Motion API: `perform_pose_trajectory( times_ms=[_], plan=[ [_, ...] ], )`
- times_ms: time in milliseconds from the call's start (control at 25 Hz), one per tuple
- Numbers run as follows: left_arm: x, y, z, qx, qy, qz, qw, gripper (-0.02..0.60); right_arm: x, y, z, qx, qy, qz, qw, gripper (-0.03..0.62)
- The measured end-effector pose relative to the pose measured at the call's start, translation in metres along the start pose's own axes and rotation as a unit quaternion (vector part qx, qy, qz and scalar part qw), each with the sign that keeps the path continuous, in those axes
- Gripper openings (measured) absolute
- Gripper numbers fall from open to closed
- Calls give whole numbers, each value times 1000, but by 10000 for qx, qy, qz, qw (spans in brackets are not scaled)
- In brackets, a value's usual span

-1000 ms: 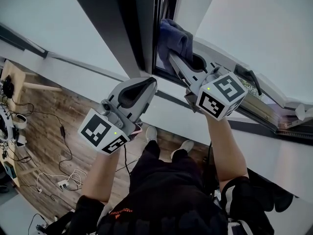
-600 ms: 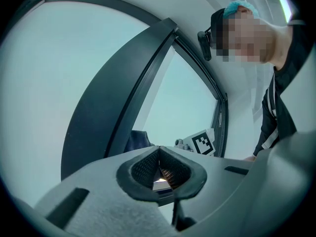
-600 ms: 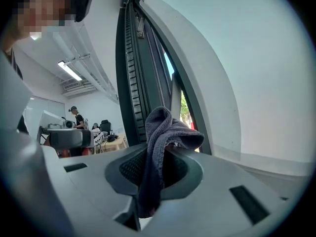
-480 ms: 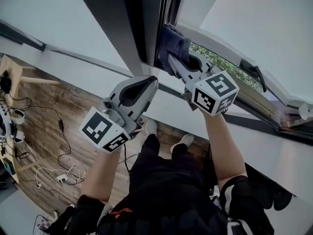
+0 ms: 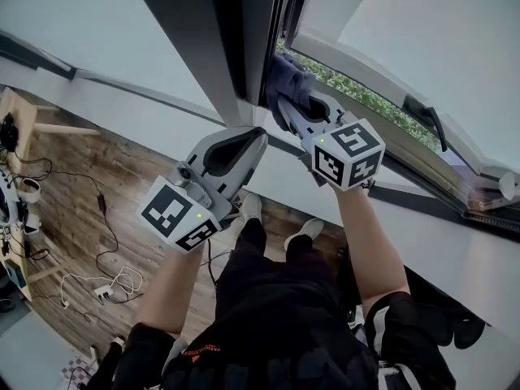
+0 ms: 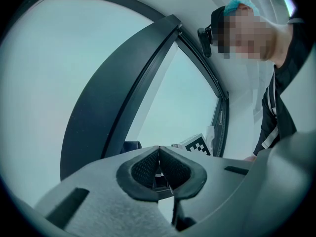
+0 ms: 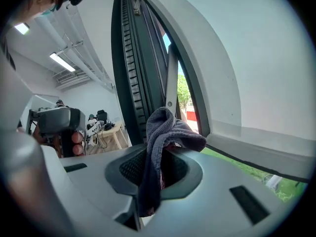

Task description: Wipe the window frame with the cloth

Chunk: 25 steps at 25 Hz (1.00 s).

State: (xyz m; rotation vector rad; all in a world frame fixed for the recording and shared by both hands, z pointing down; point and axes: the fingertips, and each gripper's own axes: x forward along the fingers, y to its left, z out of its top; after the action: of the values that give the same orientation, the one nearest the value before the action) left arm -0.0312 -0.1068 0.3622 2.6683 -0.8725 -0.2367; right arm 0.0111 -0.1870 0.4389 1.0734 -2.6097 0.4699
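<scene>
A dark blue-grey cloth [image 5: 286,84] [image 7: 163,132] is bunched in my right gripper [image 5: 286,102] [image 7: 159,158], which is shut on it. The cloth presses into the gap of the dark window frame [image 5: 244,39] [image 7: 136,68], beside the opened sash [image 5: 382,96]. My left gripper [image 5: 258,135] [image 6: 158,154] hangs lower and to the left, below the frame's dark upright [image 6: 113,98]. Its jaws are shut with nothing between them. The cloth's edge [image 6: 131,146] peeks past the upright in the left gripper view.
A black window handle [image 5: 426,116] sits on the sash to the right. Greenery [image 5: 366,96] shows through the opening. Far below lie a wooden floor [image 5: 81,210], loose cables [image 5: 106,287] and the person's legs and shoes [image 5: 276,226].
My right gripper has moved up and left along the frame with the cloth, and the sash gap shows more greenery. My left gripper has barely shifted.
</scene>
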Motion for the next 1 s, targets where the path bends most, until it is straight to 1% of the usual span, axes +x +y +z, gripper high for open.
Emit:
perform_pose_trajectory(
  times_ms=[280, 440, 600, 760, 920, 1000],
  plan=[
    [0, -1, -8, -73, 28, -23, 10000, 21, 8, -1, -27, -472, 750, -259, 9957, 51],
    [-4, 3, -14, -114, 54, 24, 9999, 21, 11, -1, -41, -538, 1062, -284, 9925, 51],
    [-9, 5, -18, -146, 84, 62, 9998, 21, 12, 0, -52, -474, 1296, -259, 9901, 51],
    [-10, 5, -20, -143, 112, 78, 9998, 21, 12, -2, -62, -403, 1431, -274, 9885, 51],
    [-12, 6, -22, -136, 139, 104, 9998, 21, 9, -1, -63, -263, 1398, -245, 9895, 50],
    [-14, 5, -20, -110, 117, 109, 9998, 21, 6, 1, -57, -259, 1322, -237, 9906, 49]
  ],
)
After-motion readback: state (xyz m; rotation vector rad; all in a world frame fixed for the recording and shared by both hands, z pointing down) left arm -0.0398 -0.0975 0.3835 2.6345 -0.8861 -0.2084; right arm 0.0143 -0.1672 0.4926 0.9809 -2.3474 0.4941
